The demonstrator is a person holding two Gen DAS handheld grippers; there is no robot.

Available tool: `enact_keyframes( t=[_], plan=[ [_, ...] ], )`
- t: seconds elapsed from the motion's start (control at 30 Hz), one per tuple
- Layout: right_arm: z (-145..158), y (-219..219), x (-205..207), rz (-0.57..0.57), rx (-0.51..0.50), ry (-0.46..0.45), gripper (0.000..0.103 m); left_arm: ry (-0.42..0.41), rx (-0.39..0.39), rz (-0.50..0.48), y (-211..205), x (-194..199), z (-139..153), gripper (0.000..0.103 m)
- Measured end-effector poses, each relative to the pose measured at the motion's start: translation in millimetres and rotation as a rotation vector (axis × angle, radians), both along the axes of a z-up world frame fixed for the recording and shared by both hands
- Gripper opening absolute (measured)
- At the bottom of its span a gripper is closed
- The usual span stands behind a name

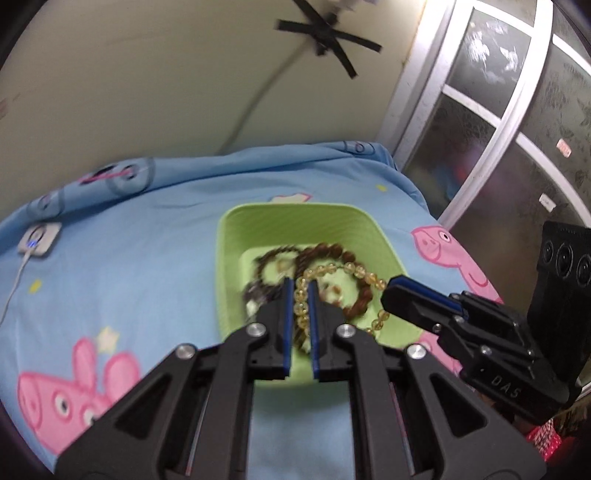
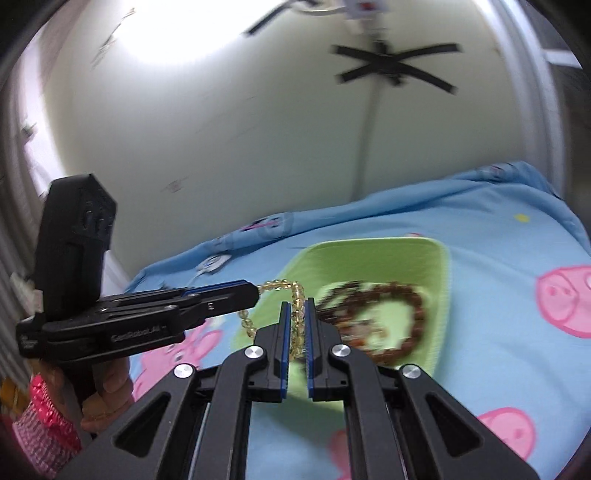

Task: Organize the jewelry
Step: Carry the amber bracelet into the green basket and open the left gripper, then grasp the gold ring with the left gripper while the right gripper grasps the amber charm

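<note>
A green tray (image 1: 258,225) lies on a blue cartoon-pig bedsheet and holds brown bead bracelets (image 1: 332,253) and a darker one (image 1: 264,260). A yellow bead bracelet (image 1: 364,275) hangs stretched above the tray. My left gripper (image 1: 301,290) is shut on one side of it. My right gripper (image 2: 298,308) is shut on the other side, its beads (image 2: 275,285) running to the left gripper's tip (image 2: 255,293). The right gripper also shows in the left wrist view (image 1: 397,291). The brown bracelets (image 2: 402,295) lie in the tray (image 2: 439,266) under the right gripper.
The bed (image 1: 147,280) is edged by a cream wall behind and a white-framed frosted glass door (image 1: 498,122) on the right. A small white device with a cable (image 1: 38,238) lies at the bed's far left. Black tape crosses (image 1: 328,35) mark the wall.
</note>
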State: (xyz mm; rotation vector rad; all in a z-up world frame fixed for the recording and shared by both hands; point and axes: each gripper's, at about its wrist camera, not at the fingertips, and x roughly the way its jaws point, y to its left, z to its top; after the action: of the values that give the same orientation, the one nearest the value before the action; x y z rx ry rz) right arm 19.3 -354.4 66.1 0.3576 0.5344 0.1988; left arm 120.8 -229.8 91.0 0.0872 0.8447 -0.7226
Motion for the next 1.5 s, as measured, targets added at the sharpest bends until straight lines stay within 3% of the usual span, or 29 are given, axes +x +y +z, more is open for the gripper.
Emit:
enact_keyframes(
  t=[0.13, 0.23, 0.37, 0.67, 0.9, 1.07, 1.17, 1.27, 1.5],
  plan=[
    [-24.3, -29.7, 17.3, -0.133, 0.044, 0.078, 0.000, -0.010, 0.100, 0.021, -25.0, 16.1, -16.3, 0.007],
    [-30.1, -39.4, 7.2, -0.131, 0.106, 0.053, 0.000, 0.030, 0.065, 0.036, -11.9, 17.1, -22.9, 0.007],
    [-27.0, -39.6, 0.4, -0.109, 0.127, 0.013, 0.000, 0.012, 0.041, 0.074, 22.7, 5.1, -22.2, 0.007],
    [-17.8, 24.9, -6.3, 0.113, 0.093, -0.037, 0.000, 0.031, -0.057, 0.236, 144.0, -18.7, -22.5, 0.007],
    [-33.4, 102.5, -2.1, 0.303, -0.028, 0.059, 0.000, 0.073, -0.053, 0.355, 210.5, -48.5, -49.8, 0.007],
    [-51.2, 136.9, 5.2, 0.375, -0.102, 0.169, 0.001, 0.111, -0.049, 0.320, 224.2, -80.7, -69.8, 0.008],
    [-59.2, 150.0, 7.1, 0.366, -0.152, 0.214, 0.013, 0.114, -0.073, 0.276, 225.0, -99.8, -75.1, 0.026],
    [-59.8, 157.6, 7.5, 0.384, -0.152, 0.216, 0.019, 0.086, -0.067, 0.212, 215.4, -119.8, -77.5, 0.028],
    [-56.6, 183.2, 20.3, 0.434, -0.237, 0.200, 0.020, 0.052, 0.009, 0.141, 190.9, -139.9, -86.2, 0.028]
  ],
)
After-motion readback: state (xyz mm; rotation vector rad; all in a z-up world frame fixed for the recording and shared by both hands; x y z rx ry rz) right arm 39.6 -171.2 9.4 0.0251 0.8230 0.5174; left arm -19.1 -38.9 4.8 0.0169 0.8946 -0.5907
